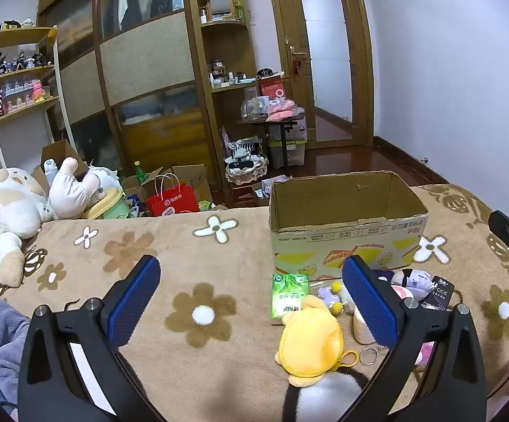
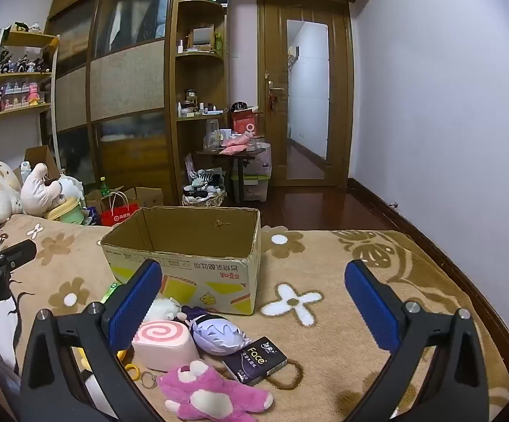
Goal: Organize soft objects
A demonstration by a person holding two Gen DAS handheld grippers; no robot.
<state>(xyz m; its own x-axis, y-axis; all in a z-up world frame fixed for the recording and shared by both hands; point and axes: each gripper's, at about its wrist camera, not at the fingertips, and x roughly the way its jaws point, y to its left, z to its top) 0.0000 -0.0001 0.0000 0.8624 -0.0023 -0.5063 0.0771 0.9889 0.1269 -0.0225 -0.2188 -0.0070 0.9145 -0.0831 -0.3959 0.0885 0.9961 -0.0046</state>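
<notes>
An open, empty cardboard box [image 1: 346, 225] stands on the flowered blanket; it also shows in the right wrist view [image 2: 187, 246]. In front of it lie a yellow plush [image 1: 309, 341], a green tissue pack [image 1: 288, 295], a pink swirl-roll plush [image 2: 165, 343], a purple-haired doll [image 2: 219, 336], a pink bear plush [image 2: 205, 395] and a black tissue pack [image 2: 256, 360]. My left gripper [image 1: 251, 299] is open and empty above the blanket, left of the pile. My right gripper [image 2: 254, 306] is open and empty, above the pile and just in front of the box.
Large white plush toys [image 1: 12, 204] lie at the bed's far left. Beyond the bed edge are a red paper bag [image 1: 172, 200], cartons, shelves and a wooden door [image 1: 324, 59]. A key ring [image 1: 368, 355] lies by the yellow plush.
</notes>
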